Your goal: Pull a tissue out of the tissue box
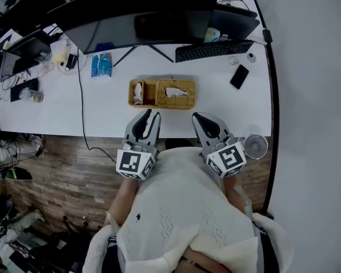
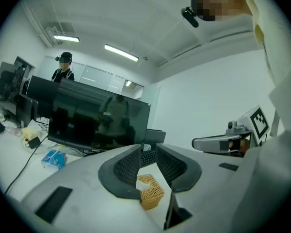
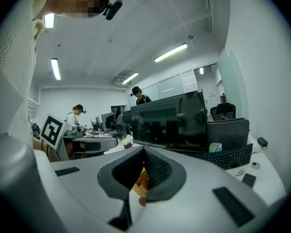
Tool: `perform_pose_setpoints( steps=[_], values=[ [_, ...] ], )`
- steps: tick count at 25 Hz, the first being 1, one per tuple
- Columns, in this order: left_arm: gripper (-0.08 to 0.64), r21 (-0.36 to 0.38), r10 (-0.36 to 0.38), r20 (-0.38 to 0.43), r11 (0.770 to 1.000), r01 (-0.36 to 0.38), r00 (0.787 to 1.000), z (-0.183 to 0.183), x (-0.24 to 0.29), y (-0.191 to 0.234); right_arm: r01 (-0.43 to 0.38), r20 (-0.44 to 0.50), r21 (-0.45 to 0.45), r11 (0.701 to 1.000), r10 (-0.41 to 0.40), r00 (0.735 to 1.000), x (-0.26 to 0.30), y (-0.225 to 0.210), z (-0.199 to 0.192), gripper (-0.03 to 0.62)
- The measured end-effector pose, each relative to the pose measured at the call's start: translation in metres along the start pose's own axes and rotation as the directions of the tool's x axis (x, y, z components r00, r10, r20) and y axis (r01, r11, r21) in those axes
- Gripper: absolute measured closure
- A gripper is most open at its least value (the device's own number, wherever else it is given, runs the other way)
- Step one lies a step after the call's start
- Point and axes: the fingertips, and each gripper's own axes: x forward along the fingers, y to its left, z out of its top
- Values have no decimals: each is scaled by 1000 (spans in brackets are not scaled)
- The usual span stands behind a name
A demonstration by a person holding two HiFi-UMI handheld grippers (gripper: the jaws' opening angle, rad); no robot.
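A wicker tissue box [image 1: 162, 92] sits on the white desk [image 1: 57, 115], with a white tissue [image 1: 176, 91] poking out of its top slot. Both grippers hover over the desk's near edge, short of the box and apart from it. My left gripper [image 1: 149, 117] points at the box's left half, its jaws a narrow gap apart with nothing between them. In the left gripper view [image 2: 148, 147] the box [image 2: 150, 192] shows below the jaws. My right gripper [image 1: 200, 118] points at the box's right end, its tips together and empty [image 3: 144, 150].
Behind the box stand a large monitor [image 1: 142, 16] and a black keyboard [image 1: 213, 50]. A phone [image 1: 239, 76] lies at the right, a blue tissue pack [image 1: 102, 65] at the left. A small fan [image 1: 255, 146] sits beside my right gripper. A cable [image 1: 81, 107] crosses the desk.
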Motion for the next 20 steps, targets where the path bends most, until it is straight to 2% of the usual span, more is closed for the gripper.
perform_pose_setpoints(
  steps=[2,6,20],
  values=[
    [462,-9,-1,-16,1000,0,1000,-4,4,1,-6,-6,5,1000,6,1000,1,-3,-3,591],
    [462,21,-6,-47,1000,7,999,-10,14,4,3,-17,23,1000,-3,1000,5,-11,-7,591],
    [462,-32,-53,-153,998,48,987,-56,39,13,32,-68,20,999,-31,997,15,-8,-18,591]
  ],
)
